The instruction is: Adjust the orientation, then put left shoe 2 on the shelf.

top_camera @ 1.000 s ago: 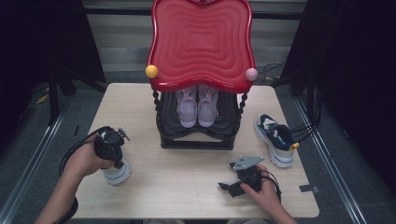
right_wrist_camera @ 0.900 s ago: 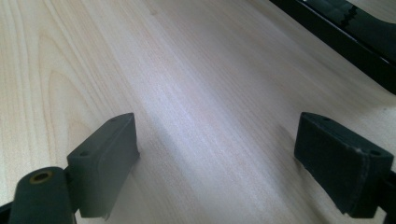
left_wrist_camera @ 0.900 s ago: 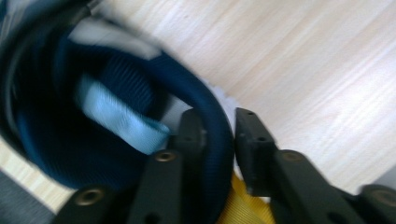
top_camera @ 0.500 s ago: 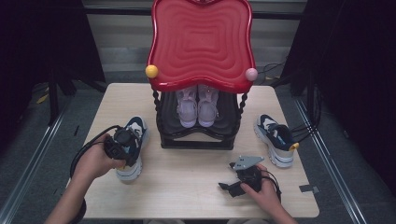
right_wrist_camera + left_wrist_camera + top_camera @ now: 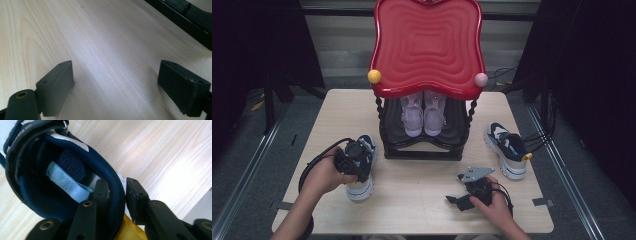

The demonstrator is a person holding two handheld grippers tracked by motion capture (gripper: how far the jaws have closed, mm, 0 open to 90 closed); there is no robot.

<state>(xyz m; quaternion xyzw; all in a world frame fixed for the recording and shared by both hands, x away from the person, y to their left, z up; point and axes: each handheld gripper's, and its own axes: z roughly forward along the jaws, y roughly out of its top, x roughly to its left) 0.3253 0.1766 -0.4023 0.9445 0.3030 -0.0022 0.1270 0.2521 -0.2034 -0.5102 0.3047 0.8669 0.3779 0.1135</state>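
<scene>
A navy and white sneaker point(image 5: 360, 181) stands on the table point(image 5: 422, 210) left of the rack, toe pointing away. My left gripper point(image 5: 356, 154) grips its heel collar. In the left gripper view one jaw is inside the sneaker point(image 5: 62, 170) and the other outside, and the left gripper point(image 5: 116, 187) is shut on the padded collar. Its jaws have just been opening a little, with the collar still between them. The matching sneaker point(image 5: 507, 147) lies at the right of the rack. My right gripper point(image 5: 455, 201) rests near the front edge, and the right gripper point(image 5: 115, 80) is open over bare wood.
A black shoe rack with a wavy red top point(image 5: 427, 45) stands mid-table, a yellow knob point(image 5: 374, 76) and a pink knob point(image 5: 481, 79) at its corners. A pale pink pair of shoes point(image 5: 423, 112) sits on its shelf. Black cables point(image 5: 542, 137) trail off the right edge.
My left hand has carried the navy sneaker rightward and toward the rack, and it now stands upright on the table. The right hand has stayed put.
</scene>
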